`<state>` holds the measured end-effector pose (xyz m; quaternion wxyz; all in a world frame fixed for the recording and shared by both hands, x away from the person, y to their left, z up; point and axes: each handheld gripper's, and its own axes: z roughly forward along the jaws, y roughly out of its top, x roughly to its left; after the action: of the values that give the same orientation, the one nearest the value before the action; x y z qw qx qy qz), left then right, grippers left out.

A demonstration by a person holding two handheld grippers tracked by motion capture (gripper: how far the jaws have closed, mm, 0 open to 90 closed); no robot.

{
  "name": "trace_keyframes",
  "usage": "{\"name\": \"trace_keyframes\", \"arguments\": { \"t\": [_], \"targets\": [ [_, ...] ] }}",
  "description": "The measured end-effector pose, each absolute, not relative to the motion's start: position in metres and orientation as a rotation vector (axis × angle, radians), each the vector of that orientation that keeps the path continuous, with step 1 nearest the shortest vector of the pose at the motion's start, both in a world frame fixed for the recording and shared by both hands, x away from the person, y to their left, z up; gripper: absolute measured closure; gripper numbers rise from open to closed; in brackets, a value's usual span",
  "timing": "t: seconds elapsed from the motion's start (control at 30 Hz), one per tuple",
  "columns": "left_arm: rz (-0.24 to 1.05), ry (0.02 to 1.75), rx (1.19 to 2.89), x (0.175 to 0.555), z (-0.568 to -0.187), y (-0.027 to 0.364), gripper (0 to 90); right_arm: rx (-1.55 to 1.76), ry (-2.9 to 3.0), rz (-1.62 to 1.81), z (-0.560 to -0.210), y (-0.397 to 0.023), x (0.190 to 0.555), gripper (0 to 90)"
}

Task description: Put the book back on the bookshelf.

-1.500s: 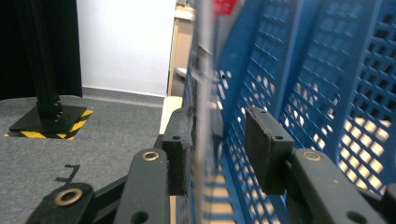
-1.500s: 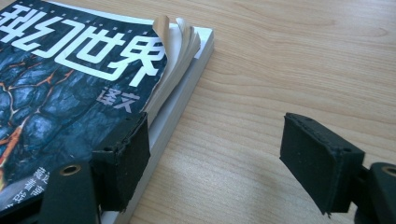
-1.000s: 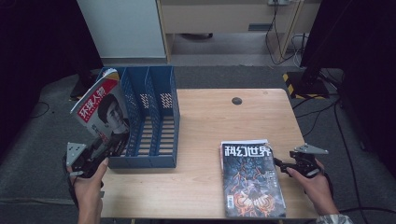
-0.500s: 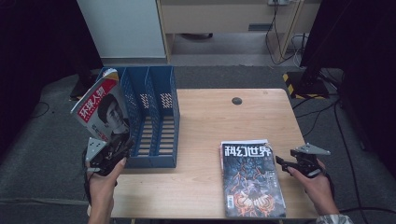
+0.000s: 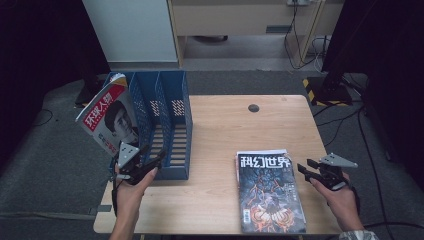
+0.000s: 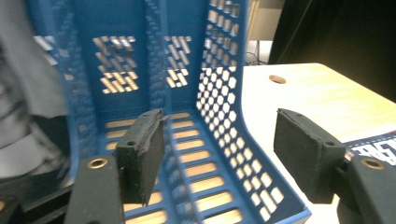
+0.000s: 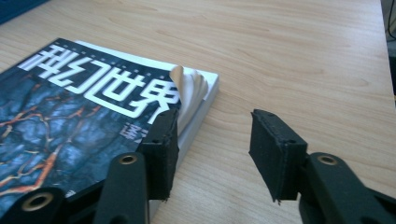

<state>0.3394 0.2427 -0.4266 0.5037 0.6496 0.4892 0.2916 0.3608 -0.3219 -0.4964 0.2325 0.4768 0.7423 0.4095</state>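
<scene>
The wooden table [image 5: 220,130] is seen from above, with a small dark round spot [image 5: 254,107] near its far edge. At its left end a blue three-slot file rack [image 5: 170,107] is stood upright. A red-titled magazine [image 5: 111,120] is leaned in the rack's leftmost slot, tilted outward to the left, with its cover facing the person.

On the right part of the table a dark-covered magazine [image 5: 270,192] is laid flat, on top of other pages; in the right gripper view the upper corner of its cover [image 7: 184,81] is curled upward.

The left gripper [image 5: 150,164] is held at the near end of the rack, just beside the lower edge of the red-titled magazine. Its jaws have just been opening; in the left gripper view they are spread apart over the rack's slotted floor [image 6: 210,154], and nothing is grasped.

The right gripper [image 5: 306,169] is held just off the right edge of the dark-covered magazine. Its jaws have just been closing. In the right gripper view one pad [image 7: 161,154] is set at the edge of the magazine stack, the other pad [image 7: 275,151] over bare table; the stack is not clamped.
</scene>
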Motion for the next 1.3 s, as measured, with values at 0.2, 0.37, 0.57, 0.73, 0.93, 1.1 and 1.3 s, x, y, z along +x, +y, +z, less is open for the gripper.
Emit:
{"name": "trace_keyframes", "arguments": {
  "t": [0.2, 0.37, 0.57, 0.73, 0.93, 1.1, 1.3],
  "targets": [
    [0.678, 1.139, 1.593, 0.347, -0.425, 0.209, 31.8, 1.290, 2.060, 1.156, -0.492, -0.317, 0.357, 56.4],
    [0.657, 1.085, 1.643, 0.350, -0.426, 0.177, 31.2, 1.257, 2.082, 1.174, -0.490, -0.312, 0.355, 58.5],
    [0.614, 1.023, 1.723, 0.355, -0.434, 0.137, 30.5, 1.210, 2.105, 1.173, -0.490, -0.306, 0.354, 64.5],
    [0.574, 0.996, 1.786, 0.360, -0.447, 0.104, 30.4, 1.209, 2.129, 1.163, -0.492, -0.303, 0.353, 61.2],
    [0.554, 0.908, 1.903, 0.357, -0.474, 0.064, 29.6, 1.239, 2.169, 1.152, -0.500, -0.298, 0.356, 48.5],
    [0.529, 0.892, 1.925, 0.352, -0.485, 0.054, 28.9, 1.253, 2.214, 1.146, -0.506, -0.289, 0.358, 43.4],
    [0.505, 0.858, 1.989, 0.348, -0.498, 0.044, 27.7, 1.226, 2.244, 1.115, -0.508, -0.283, 0.358, 41.0]
  ]
}}
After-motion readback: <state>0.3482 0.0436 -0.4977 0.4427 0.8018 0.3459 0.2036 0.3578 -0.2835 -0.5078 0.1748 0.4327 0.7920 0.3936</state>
